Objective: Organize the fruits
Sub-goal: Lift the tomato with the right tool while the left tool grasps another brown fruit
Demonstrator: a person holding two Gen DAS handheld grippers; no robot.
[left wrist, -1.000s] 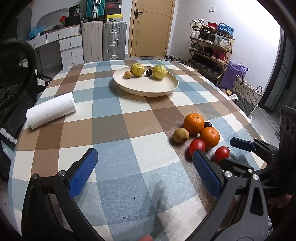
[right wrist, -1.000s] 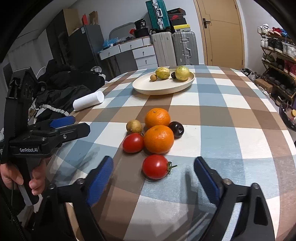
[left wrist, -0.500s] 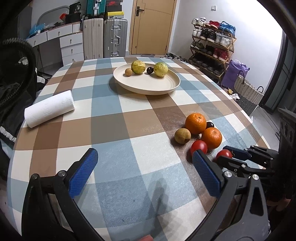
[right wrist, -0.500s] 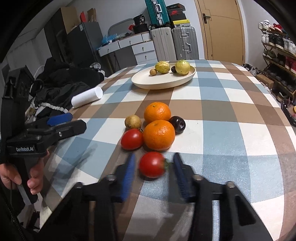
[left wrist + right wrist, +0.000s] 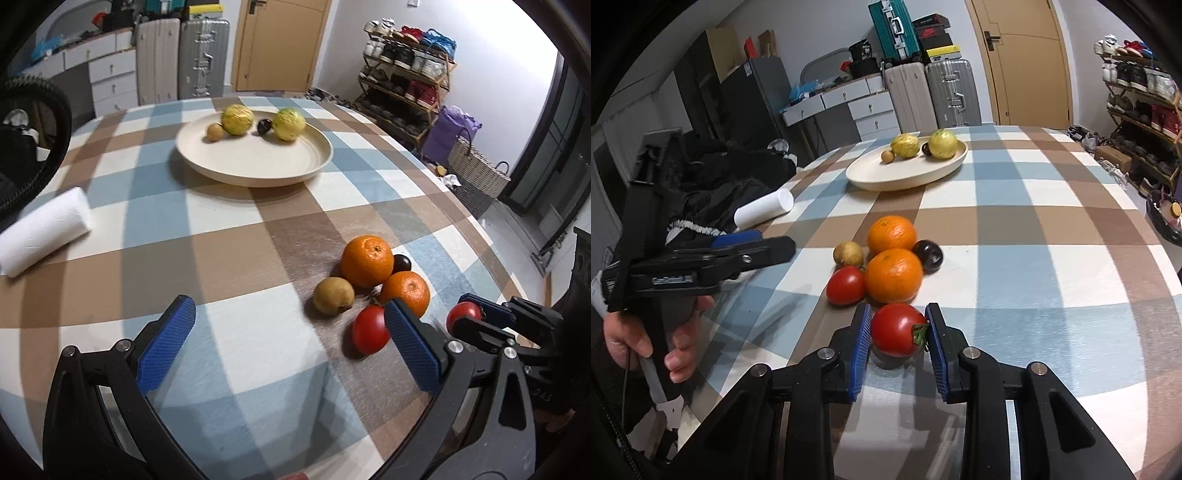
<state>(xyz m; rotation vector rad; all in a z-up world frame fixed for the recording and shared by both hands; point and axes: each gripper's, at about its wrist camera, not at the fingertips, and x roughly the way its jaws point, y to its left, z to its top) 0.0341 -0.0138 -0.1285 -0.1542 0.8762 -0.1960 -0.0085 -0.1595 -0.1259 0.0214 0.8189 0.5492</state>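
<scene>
Lived-in home, entry/dining room. Wooden door top centre; shoe rack upper right; 2 suitcases against back wall; drawer unit upper left; round desk under checked cloth; woven basket right.

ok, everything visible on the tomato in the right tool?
The tomato is round, glossy red and smooth-skinned, with a green calyx and stem pointing toward the right pad. The right tool is shut on it, both blue ribbed pads pressing its sides. It sits just before the nearer orange, low over the checked tablecloth; whether lifted is unclear.
</scene>
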